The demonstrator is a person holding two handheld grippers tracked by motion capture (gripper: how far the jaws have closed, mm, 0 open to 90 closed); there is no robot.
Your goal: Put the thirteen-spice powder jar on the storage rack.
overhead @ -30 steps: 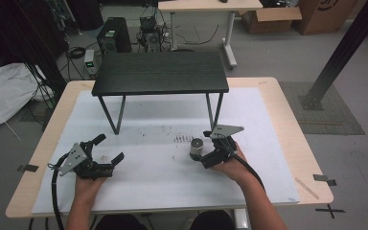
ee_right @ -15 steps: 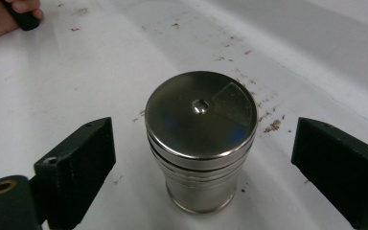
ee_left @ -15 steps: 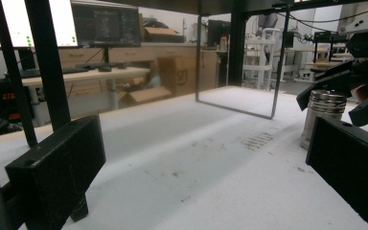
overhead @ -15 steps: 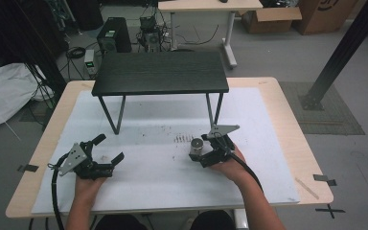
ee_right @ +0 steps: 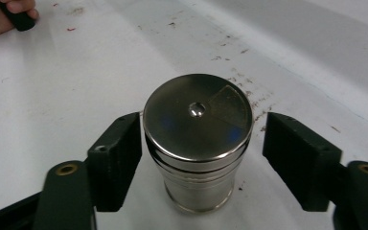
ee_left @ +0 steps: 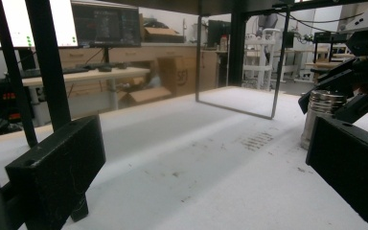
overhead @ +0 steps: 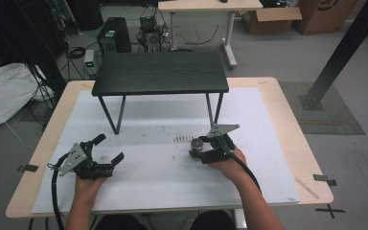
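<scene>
Steel weight (ee_right: 197, 143): upright on bench (overhead: 278, 143), unlifted. Right tongs (ee_right: 199, 160) just been closing round it, one pad short, no grip yet. Left tongs (ee_left: 191, 167) released, idle.

Dim overhead light; soft shadows on white mat (overhead: 163, 158); glare on steel cylinder (ee_right: 197, 115) top; near jaws blurred.

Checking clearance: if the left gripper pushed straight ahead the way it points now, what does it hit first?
Probably nothing close. The left gripper faces bare white table cover, then the far leg of the black stand. The metal cylinder sits right of that line, though depth is hard to judge.
</scene>
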